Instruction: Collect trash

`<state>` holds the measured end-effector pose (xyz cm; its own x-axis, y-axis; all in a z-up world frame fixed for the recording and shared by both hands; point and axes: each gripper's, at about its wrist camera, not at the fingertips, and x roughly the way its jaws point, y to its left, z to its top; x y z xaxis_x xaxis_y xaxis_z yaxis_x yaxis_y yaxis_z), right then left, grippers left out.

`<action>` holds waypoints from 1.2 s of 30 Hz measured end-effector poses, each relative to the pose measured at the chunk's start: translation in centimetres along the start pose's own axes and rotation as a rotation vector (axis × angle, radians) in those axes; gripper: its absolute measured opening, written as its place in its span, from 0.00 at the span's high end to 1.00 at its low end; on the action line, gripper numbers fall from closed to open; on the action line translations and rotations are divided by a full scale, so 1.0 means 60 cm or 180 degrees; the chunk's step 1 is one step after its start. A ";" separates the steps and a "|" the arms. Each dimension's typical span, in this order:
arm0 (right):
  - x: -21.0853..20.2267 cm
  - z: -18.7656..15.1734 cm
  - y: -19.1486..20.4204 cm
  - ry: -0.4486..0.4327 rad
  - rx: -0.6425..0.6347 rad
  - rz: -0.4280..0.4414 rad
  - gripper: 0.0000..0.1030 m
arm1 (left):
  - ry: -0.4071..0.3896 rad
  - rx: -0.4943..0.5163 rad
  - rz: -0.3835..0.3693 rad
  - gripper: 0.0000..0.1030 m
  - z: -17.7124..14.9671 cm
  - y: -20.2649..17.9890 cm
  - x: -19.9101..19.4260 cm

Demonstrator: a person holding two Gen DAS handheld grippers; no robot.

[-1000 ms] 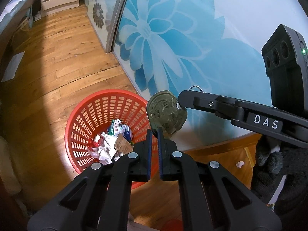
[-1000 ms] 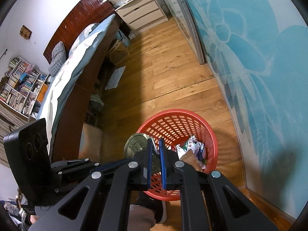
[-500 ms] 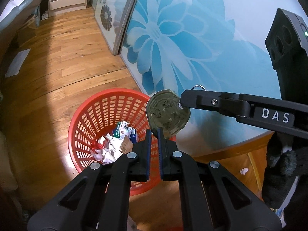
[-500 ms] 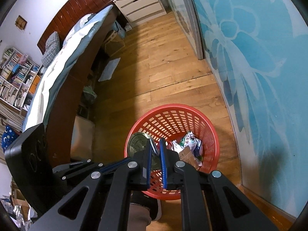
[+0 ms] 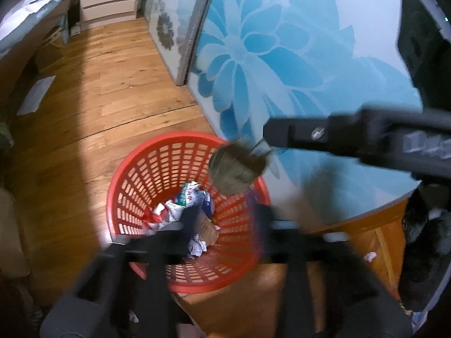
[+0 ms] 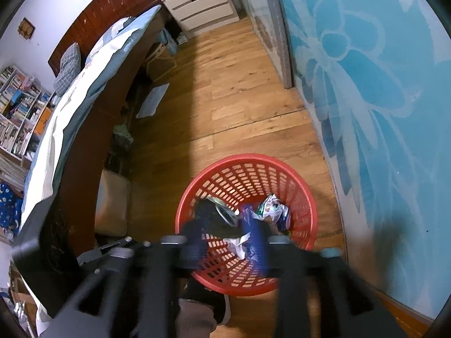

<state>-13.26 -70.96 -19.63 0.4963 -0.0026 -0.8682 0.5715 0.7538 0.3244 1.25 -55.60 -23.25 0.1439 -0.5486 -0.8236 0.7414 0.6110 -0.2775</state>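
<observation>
A round metal can lid point(image 5: 236, 170), blurred, hangs in the air over the right rim of the red basket point(image 5: 157, 174); in the right wrist view the lid point(image 6: 225, 212) shows inside the basket's point(image 6: 253, 169) outline. Both grippers have their fingers spread apart. My left gripper point(image 5: 225, 219) is open above the basket, blurred. My right gripper point(image 6: 225, 233) is open too; its fingers point(image 5: 284, 133) reach in from the right in the left wrist view, just beside the lid. Crumpled paper and wrappers point(image 5: 191, 205) lie in the basket.
The basket stands on a wooden floor beside a sliding door with a blue flower point(image 5: 267, 56). A bed point(image 6: 84, 84) runs along the left, a white drawer unit point(image 6: 203, 5) at the far end. A small white scrap point(image 5: 369, 256) lies on the floor at right.
Both grippers have opened from shut. The lid, held between them before, is loose and dropping toward the basket. Both cameras have moved forward over the basket.
</observation>
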 end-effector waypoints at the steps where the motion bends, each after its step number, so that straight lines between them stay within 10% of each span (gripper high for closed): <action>1: 0.000 -0.001 -0.001 -0.0019 0.0004 -0.0020 0.46 | -0.0049 -0.0048 -0.0025 0.32 -0.001 0.003 -0.002; 20: -0.063 0.015 0.004 -0.0286 0.0004 -0.0128 0.47 | -0.0112 0.0014 0.0164 0.32 -0.002 0.007 -0.040; 36: -0.242 0.022 0.199 -0.0767 -0.0494 -0.0065 0.46 | -0.0485 -0.0093 0.0603 0.32 -0.013 0.066 -0.220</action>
<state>-12.78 -62.79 -2.67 0.6373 -0.1610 -0.7536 0.4854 0.8434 0.2302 1.78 -45.48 -13.89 0.3776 -0.5010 -0.7788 0.6728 0.7263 -0.1410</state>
